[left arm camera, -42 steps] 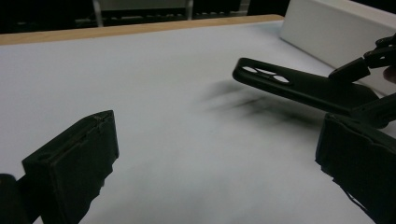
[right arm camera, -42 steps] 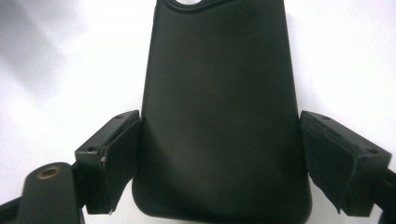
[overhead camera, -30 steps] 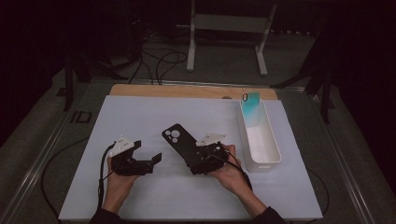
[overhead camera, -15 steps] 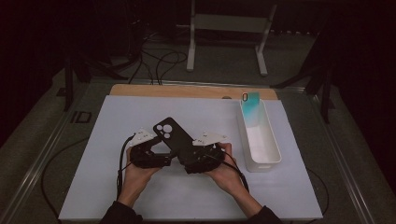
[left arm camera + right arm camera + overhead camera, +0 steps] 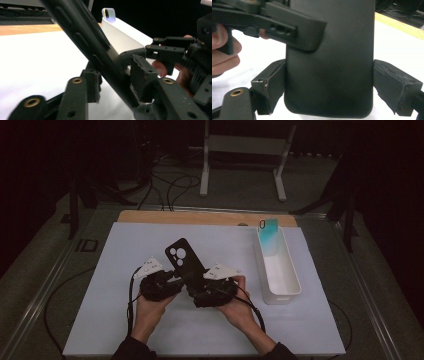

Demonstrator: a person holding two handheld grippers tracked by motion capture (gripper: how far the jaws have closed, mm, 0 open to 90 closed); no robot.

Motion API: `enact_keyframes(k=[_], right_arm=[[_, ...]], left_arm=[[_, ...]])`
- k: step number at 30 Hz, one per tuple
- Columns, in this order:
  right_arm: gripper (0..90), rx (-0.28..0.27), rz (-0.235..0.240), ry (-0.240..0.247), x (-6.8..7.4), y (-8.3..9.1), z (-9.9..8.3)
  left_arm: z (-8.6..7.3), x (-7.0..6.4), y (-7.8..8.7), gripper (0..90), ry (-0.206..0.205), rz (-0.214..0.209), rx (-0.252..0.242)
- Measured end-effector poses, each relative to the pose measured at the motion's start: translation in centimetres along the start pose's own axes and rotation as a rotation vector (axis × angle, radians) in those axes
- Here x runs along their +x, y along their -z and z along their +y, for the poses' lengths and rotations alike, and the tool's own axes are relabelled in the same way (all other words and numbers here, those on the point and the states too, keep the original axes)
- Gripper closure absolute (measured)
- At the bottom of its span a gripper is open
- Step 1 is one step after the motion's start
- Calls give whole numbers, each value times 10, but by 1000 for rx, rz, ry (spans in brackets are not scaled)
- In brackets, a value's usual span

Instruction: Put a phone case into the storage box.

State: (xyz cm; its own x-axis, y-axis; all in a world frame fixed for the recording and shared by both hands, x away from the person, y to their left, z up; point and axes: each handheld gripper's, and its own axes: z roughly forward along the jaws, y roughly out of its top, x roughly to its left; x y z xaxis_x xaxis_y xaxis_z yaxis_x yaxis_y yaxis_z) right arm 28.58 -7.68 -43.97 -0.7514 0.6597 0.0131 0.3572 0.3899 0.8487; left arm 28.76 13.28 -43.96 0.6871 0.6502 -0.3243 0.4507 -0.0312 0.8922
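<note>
In the high view, we hold a black phone case [image 5: 184, 262] tilted up off the white mat [image 5: 125, 250], a little below the middle of the frame, its camera cutout toward the upper left. Our right gripper [image 5: 200, 292] grasps it: in the right gripper view both pads press the case's [image 5: 329, 57] two long edges near its rounded bottom end. Our left gripper [image 5: 172, 282] reaches in from the left; in the left gripper view the case's [image 5: 82, 37] side edge with its button bumps runs diagonally between the pads. One pad [image 5: 140, 72] touches the case, the other stands just off it, so that claw is not yet clenched.

At the right of the high view, a white bin [image 5: 287, 285] lies well apart from the grippers, with a teal phone case [image 5: 268, 231] leaning in its far end. Bare mat spreads to the left, above and below the hands. The wooden board edge [image 5: 200, 217] borders the mat's top.
</note>
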Motion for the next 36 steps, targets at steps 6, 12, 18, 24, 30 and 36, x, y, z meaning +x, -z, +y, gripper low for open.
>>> enact_keyframes(k=[6,12,18,24,30,36], right_arm=[[143,-14,9,32,11,-3,3],[134,-12,-2,56,13,-6,2],[224,-37,29,73,10,-1,2],[142,-55,76,31,-2,2,1],[126,-85,86,14,-13,8,-1],[126,-112,69,14,-24,15,-1]], left_arm=[[0,-3,0,760,-20,-16,-16],[1,-8,0,816,-42,-22,-8],[2,-4,3,858,-40,16,-4],[1,-6,6,858,-63,37,4],[1,-5,11,857,-84,65,6],[-1,-2,16,857,-94,86,10]])
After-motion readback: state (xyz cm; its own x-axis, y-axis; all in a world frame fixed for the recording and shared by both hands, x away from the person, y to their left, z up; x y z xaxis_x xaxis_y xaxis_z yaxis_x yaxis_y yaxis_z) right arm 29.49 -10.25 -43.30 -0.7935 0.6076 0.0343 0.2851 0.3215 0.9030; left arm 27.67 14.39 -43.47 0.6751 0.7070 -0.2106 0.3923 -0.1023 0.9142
